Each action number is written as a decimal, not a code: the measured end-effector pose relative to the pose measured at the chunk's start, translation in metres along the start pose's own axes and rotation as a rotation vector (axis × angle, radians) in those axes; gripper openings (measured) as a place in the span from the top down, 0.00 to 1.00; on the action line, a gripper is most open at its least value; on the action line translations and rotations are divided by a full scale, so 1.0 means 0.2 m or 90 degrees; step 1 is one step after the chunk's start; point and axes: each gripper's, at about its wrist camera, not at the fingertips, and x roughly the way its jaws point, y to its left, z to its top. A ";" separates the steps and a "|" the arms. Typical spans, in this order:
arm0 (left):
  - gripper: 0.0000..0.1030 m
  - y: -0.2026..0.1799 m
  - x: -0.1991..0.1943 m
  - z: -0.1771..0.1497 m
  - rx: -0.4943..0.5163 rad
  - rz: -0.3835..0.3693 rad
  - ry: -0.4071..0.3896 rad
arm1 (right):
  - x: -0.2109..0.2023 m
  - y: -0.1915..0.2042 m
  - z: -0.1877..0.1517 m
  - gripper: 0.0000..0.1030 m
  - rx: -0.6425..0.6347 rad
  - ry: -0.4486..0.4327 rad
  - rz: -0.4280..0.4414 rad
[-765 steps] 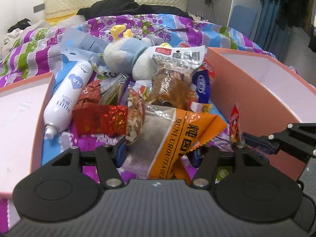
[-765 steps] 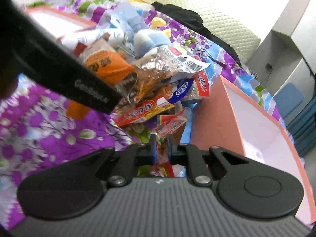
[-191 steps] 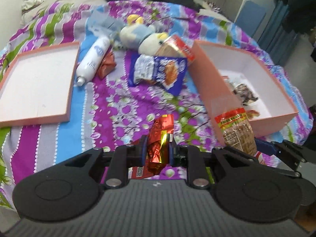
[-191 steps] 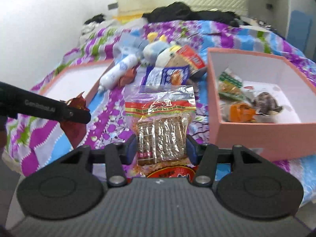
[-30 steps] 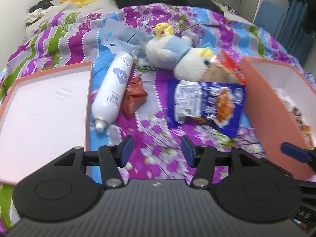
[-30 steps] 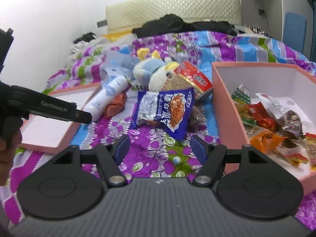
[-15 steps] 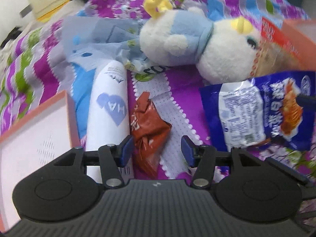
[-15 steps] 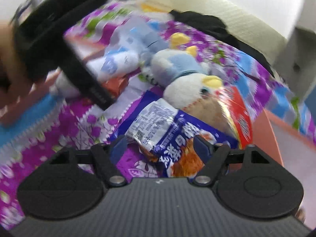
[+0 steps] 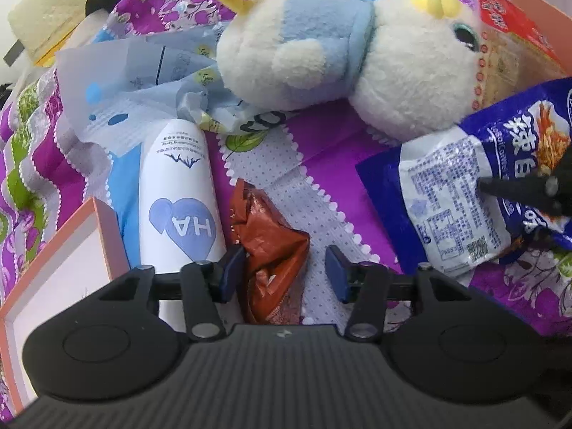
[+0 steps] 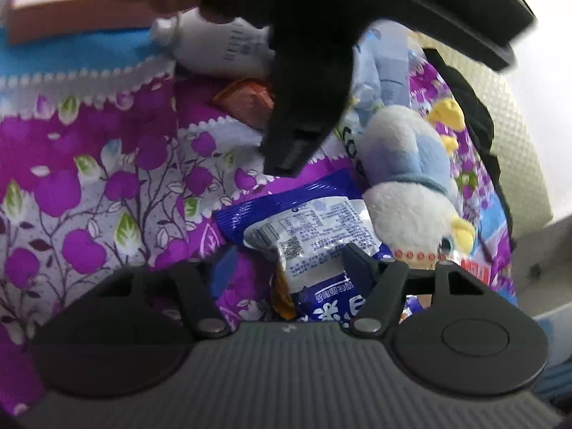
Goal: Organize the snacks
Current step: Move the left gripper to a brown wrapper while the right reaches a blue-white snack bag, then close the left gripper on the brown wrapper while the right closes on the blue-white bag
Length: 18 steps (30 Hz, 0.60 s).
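A crumpled red-brown snack wrapper (image 9: 271, 246) lies on the purple bedspread between the fingers of my left gripper (image 9: 284, 273). The jaws are closing; the left pad is at the wrapper's edge and the right pad still stands clear of it. A blue snack bag (image 10: 314, 243) with a white label lies between the fingers of my right gripper (image 10: 286, 268), whose jaws are also closing without a visible squeeze. In the left wrist view that blue bag (image 9: 464, 196) is at the right, with a right gripper finger (image 9: 507, 189) on it. The left gripper's body (image 10: 304, 107) fills the top of the right wrist view.
A white spray bottle (image 9: 182, 196) lies just left of the wrapper, beside a pink box lid (image 9: 53, 275). A blue-and-white plush toy (image 9: 339, 60) lies behind, next to a red-labelled snack bag (image 9: 511, 25) and the pink box's corner (image 9: 543, 3). A pale plastic bag (image 9: 125, 82) lies behind the bottle.
My left gripper has come closer over the wrapper and its jaws have narrowed. My right gripper has rolled and dropped onto the blue bag, its jaws narrowing too.
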 end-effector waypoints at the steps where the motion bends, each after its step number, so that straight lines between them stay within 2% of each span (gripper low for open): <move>1: 0.55 0.00 0.00 0.00 -0.004 0.002 0.001 | 0.00 0.01 0.00 0.44 -0.004 0.002 -0.002; 3: 0.59 0.01 0.00 0.00 -0.009 0.005 -0.001 | 0.01 0.01 0.01 0.53 -0.009 0.008 -0.004; 4: 0.59 0.01 0.00 0.00 -0.011 0.004 -0.002 | 0.01 0.01 0.02 0.61 -0.011 0.010 -0.006; 7: 0.61 0.02 -0.01 0.00 -0.016 0.006 -0.006 | 0.02 0.00 0.03 0.69 -0.016 0.007 -0.003; 11: 0.63 0.03 -0.05 -0.01 -0.043 -0.001 0.001 | -0.03 -0.02 0.03 0.74 -0.009 -0.001 0.009; 18: 0.63 -0.01 -0.21 -0.03 -0.078 -0.020 0.001 | -0.21 0.00 0.00 0.75 0.016 -0.008 0.016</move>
